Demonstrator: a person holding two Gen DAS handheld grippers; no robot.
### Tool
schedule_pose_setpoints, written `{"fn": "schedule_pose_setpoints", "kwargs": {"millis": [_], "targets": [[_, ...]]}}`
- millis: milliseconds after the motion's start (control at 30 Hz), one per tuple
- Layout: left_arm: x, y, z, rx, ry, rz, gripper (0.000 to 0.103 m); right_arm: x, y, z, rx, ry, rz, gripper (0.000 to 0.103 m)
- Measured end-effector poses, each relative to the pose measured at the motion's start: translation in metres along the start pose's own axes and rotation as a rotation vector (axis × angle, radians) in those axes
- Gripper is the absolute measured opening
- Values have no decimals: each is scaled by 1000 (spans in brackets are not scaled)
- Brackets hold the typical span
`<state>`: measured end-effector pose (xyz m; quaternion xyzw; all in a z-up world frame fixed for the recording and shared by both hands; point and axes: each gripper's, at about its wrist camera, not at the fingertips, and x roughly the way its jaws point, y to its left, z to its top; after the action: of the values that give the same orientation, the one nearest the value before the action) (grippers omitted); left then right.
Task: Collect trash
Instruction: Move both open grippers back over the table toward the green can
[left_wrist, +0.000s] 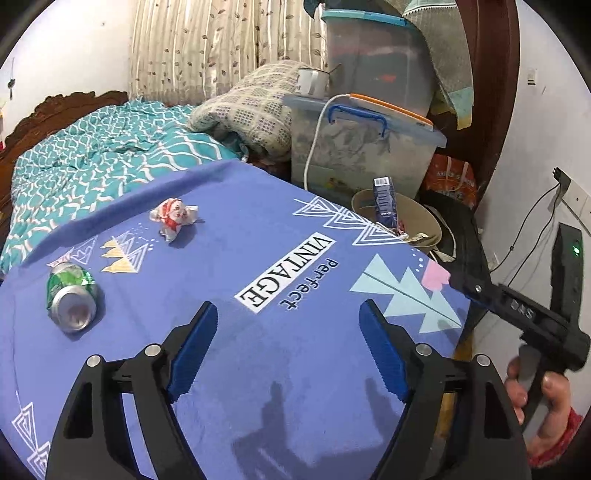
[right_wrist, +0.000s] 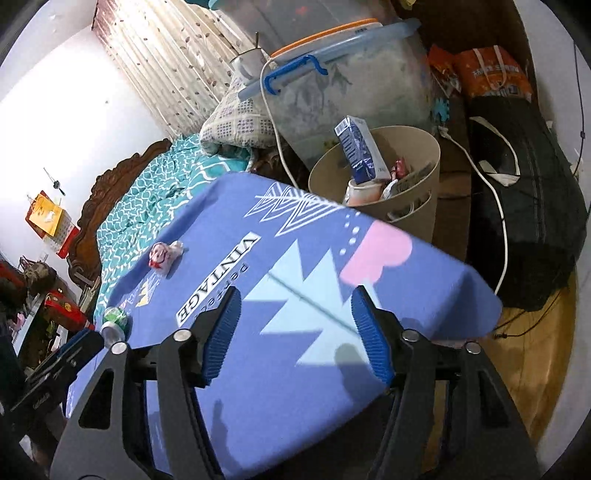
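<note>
- Step: mid-collection, I judge. Bin (right_wrist: 424, 177) beyond the far right corner of the table already holds a blue carton (right_wrist: 360, 153) + other scraps; 2 pcs of trash left on the tabletop.
- L gripper (left_wrist: 286, 345): released, jaws spread wide, nothing between them, hovering over the near middle of the blue cloth (left_wrist: 221, 369).
- R gripper (right_wrist: 295, 332): also released, jaws apart, empty, over the near right part of the cloth.
- Can (left_wrist: 70, 297): green, aluminium, lying on its side at the left of the table, shiny end facing the near edge, body dented. Well apart from both grippers.
- Wrapper (left_wrist: 173, 218): crumpled ball, white w/ red print, farther back, left of centre. Apart from the can.
- Next move, prob.: L gripper goes left to the can, since it's closest. Can is round & slick, so jaws should straddle the body across its width, not the ends, else it may roll or squirt out. Dents give some bite.
- Wrapper: light, soft, irregular; needs a low pinch close to the cloth, w/o snagging fabric.
- Cloth: soft printed fabric, "Perfect VINTAGE" text + triangle trees, draped over table edges; could drag if a pad catches it.
- Bin: beige plastic, round, slotted wall, open top, fairly full; the carton sticks up above its rim.
</note>
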<state>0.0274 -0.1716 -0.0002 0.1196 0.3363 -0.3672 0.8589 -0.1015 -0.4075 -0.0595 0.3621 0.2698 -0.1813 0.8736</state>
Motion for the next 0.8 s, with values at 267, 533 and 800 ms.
{"fn": "schedule_pose_setpoints", "kwargs": {"millis": [267,533,800], "targets": [[-9,2,-9,15,-29,59,79,-23,18,-8,-22,-39,24,70],[-14,-4,-15,24,-34,49,79,-41,30,-19,-37,-59,32,71],[-16,-20,-22,55,-34,20,79,-54,28,-29,-37,-59,17,71]]}}
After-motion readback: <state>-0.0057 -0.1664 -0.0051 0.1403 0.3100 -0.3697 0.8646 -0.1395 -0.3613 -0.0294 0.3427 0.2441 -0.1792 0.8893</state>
